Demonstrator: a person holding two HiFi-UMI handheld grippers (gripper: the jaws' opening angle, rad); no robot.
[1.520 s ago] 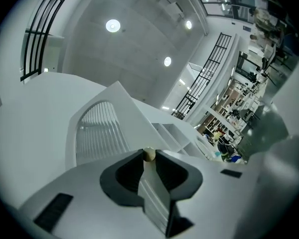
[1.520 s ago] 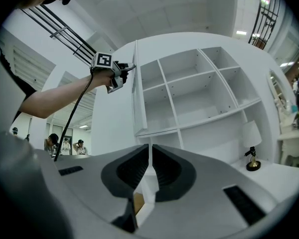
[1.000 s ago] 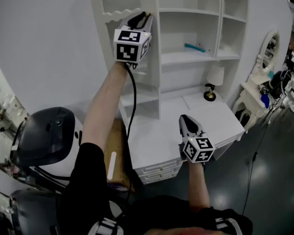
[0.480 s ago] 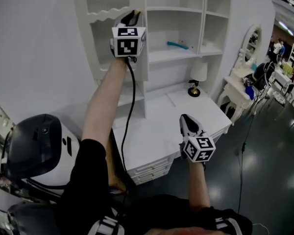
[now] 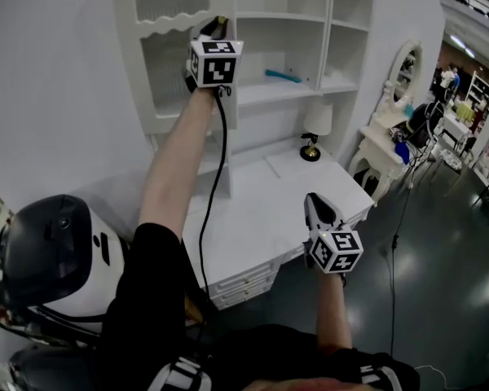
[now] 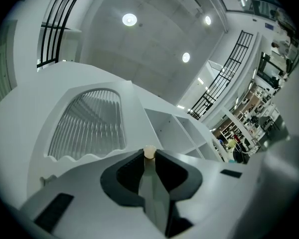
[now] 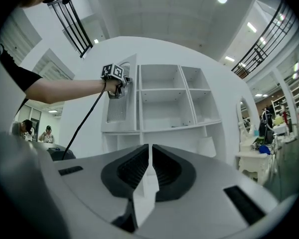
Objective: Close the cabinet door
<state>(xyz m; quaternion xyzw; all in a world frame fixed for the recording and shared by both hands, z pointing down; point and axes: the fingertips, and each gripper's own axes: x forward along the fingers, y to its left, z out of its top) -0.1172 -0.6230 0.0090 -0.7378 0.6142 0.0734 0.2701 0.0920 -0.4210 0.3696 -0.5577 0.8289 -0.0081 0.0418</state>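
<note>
The white cabinet door point(image 5: 173, 63) has a ribbed glass panel point(image 6: 89, 126) and stands at the left of the shelf unit point(image 7: 164, 101). My left gripper point(image 5: 216, 25) is raised to the door's right edge. Its jaws are shut on the small cream knob point(image 6: 149, 152) of the door. The right gripper view shows the door point(image 7: 120, 101) lying close to the cabinet front, with the left gripper point(image 7: 123, 83) on it. My right gripper point(image 5: 311, 200) hovers low over the desk's front edge, shut, with nothing between its fingertips point(image 7: 149, 146).
A white desk point(image 5: 253, 210) sits under the shelves with a small lamp point(image 5: 313, 126) on it. A teal object point(image 5: 282, 76) lies on a shelf. A white vanity with an oval mirror point(image 5: 399, 76) stands to the right. A dark and white machine point(image 5: 45, 255) is at my left.
My left gripper has moved left with the knob, and the door has swung closer to the cabinet front. The right gripper has drifted slightly right and lower in the head view.
</note>
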